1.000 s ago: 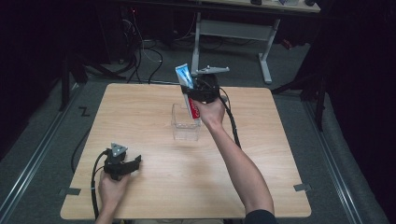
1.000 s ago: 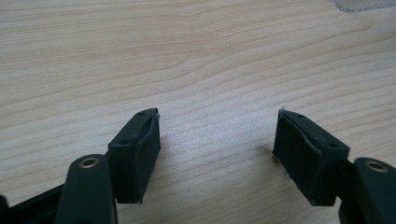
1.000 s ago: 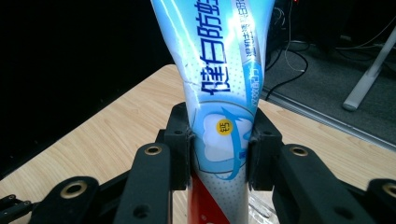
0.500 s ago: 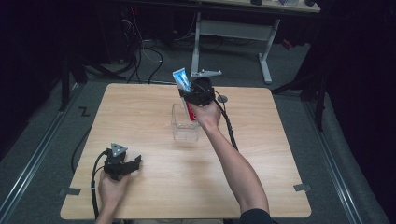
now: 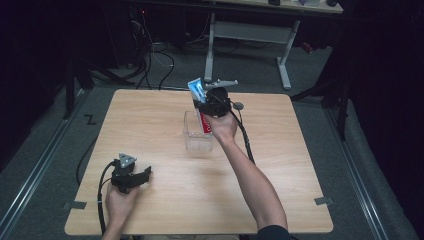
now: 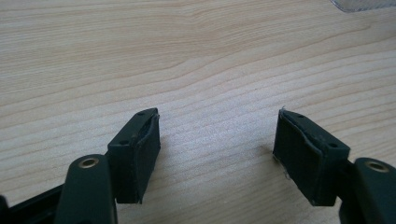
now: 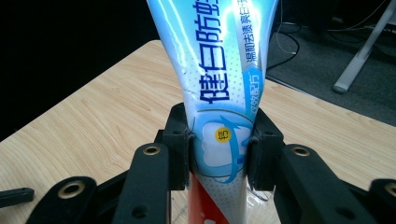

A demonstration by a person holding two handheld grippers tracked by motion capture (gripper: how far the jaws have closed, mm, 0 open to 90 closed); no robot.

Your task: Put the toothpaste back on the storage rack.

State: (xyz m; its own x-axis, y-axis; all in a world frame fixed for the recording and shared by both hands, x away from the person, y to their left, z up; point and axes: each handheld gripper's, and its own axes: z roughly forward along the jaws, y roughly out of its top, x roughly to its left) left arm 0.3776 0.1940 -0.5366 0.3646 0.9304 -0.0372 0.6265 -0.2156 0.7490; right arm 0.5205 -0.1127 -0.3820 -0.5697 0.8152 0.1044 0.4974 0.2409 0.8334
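Note:
A toothpaste tube (image 5: pixel 199 96), light blue at its flat end and red lower down (image 5: pixel 205 123), stands nearly upright in a clear plastic container (image 5: pixel 196 140) at the table's middle back. My right gripper (image 5: pixel 206 103) is shut on the tube, above the container. In the right gripper view the tube (image 7: pixel 219 84) rises between the two black pads (image 7: pixel 180 144), squeezed at its blue and white band. My left gripper (image 5: pixel 144 176) rests on the table near the front left, open, with bare wood between its fingers (image 6: pixel 140 149).
The wooden table (image 5: pixel 280 165) has free room to the right and front. A corner of the clear container (image 6: pixel 359 4) shows at the top right of the left gripper view. Desk legs (image 5: pixel 285 60) and cables (image 5: pixel 160 55) lie on the floor beyond the far edge.
The right gripper with the tube has shifted a little toward the left and back, above the container. The left gripper has stayed still.

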